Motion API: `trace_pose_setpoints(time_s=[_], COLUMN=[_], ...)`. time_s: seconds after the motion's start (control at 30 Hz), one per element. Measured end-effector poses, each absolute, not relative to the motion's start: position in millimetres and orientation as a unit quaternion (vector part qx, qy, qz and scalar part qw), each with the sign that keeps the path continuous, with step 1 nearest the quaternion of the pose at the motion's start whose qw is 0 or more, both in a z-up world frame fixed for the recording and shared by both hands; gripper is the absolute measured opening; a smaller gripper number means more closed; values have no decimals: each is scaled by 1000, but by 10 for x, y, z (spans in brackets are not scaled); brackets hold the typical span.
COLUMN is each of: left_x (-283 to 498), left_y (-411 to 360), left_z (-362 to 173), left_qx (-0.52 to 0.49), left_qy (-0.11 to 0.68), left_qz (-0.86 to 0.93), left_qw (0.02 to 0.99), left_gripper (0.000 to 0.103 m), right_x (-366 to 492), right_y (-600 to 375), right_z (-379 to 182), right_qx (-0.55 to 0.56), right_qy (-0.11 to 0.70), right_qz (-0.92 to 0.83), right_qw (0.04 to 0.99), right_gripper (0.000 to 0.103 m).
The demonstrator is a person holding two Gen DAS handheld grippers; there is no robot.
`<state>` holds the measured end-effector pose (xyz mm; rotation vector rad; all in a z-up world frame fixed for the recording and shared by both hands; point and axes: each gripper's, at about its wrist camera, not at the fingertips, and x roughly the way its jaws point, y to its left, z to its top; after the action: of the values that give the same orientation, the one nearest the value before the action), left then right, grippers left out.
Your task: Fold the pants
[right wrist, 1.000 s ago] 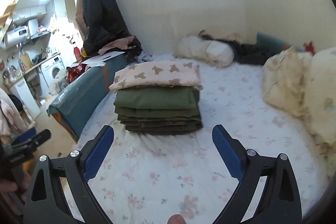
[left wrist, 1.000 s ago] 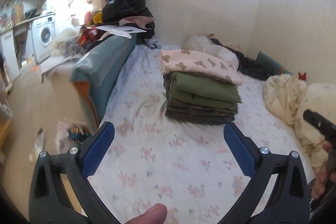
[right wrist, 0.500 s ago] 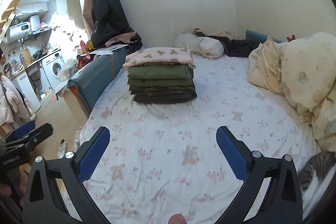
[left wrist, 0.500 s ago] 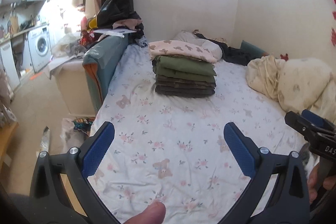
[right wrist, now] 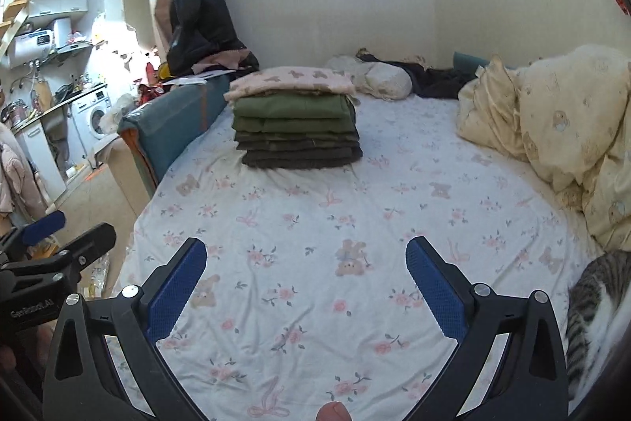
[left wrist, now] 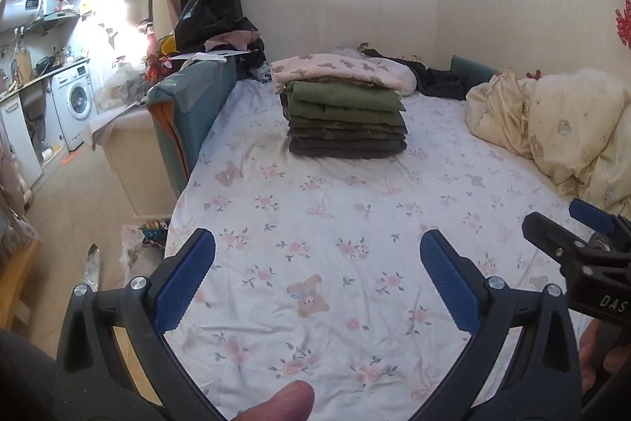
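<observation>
Both claws have backed off from the stack of folded pants [left wrist: 346, 121] vs 1 s ago, so we now see much more bare sheet btwn us and it, and the stack looks smaller. It sits toward the far-left part of the bed [left wrist: 323, 223], w/ dark layers at the bottom, green ones above, and a pink bear-print piece [left wrist: 339, 68] on top, edges fairly squared. We hold the left claw [left wrist: 317, 275] w/ its blue pads spread wide, nothing btwn them, hovering over the near floral sheet. Same for the right claw [right wrist: 305, 273]: pads wide apart, nothing gripped, above the sheet well short of the stack. Each claw shows at the edge of the other's view. A thumb tip [left wrist: 282, 401] pokes in at the bottom of the left view. Right of the stack lies a cream duvet [left wrist: 552, 121] bunched along the bed's right side; a pillow [right wrist: 380, 79] and dark clothes sit by the far wall. A tabby cat [right wrist: 591, 306] lies at the near right edge. Left of the bed stands a teal cushion [left wrist: 185, 109] on edge, and beyond it a washing machine [left wrist: 77, 101].
</observation>
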<state>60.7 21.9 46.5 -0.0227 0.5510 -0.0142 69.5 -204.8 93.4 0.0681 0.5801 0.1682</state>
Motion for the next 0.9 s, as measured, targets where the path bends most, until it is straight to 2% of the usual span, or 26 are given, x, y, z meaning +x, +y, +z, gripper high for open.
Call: trace_pose_setpoints(time_s=[0.9], left_x=[607], left_y=[258], left_z=[470], left_qx=[-18], left_qy=[270], left_qz=[-3], left_qw=[963], left_gripper=[102], right_x=[660], right_y=[-1971], right_z=[855], right_qx=[25], right_qy=[289], right_qz=[80], right_qw=[954], right_gripper=[103])
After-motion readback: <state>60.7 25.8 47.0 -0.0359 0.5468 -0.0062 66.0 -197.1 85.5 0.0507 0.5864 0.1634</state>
